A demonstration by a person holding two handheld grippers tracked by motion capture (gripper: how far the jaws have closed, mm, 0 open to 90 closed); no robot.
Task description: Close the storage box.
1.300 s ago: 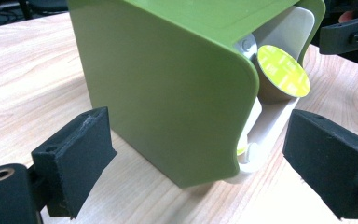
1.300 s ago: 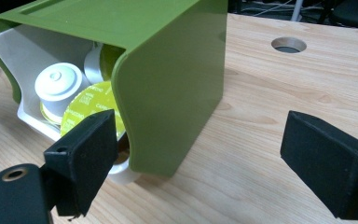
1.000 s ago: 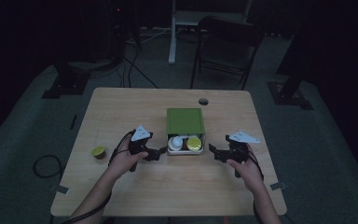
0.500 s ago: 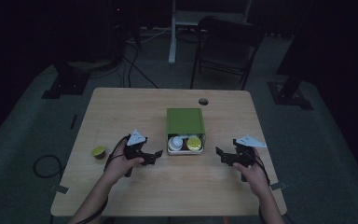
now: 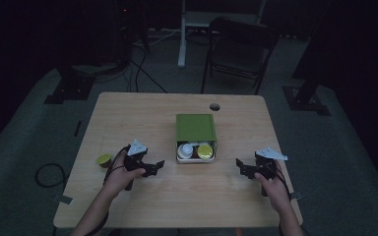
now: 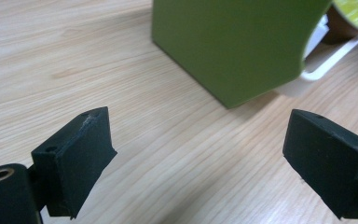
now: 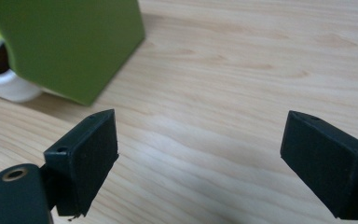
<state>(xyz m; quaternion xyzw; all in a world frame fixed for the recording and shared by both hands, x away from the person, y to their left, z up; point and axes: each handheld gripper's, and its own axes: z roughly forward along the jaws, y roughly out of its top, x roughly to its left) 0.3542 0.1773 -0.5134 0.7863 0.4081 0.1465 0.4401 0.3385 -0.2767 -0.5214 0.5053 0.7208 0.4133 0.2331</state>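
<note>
Green box (image 5: 195, 129), no readable label, 2 open claws flanking

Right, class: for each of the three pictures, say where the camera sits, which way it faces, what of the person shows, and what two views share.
High view: above the person's side, facing forward and down on the table; both forearms, left claw and right claw show.
Left gripper view: rides the left claw, facing the green box; open jaws.
Right gripper view: rides the right claw, facing the same box; open jaws.
Shared: both gripper views show the green box.
</note>
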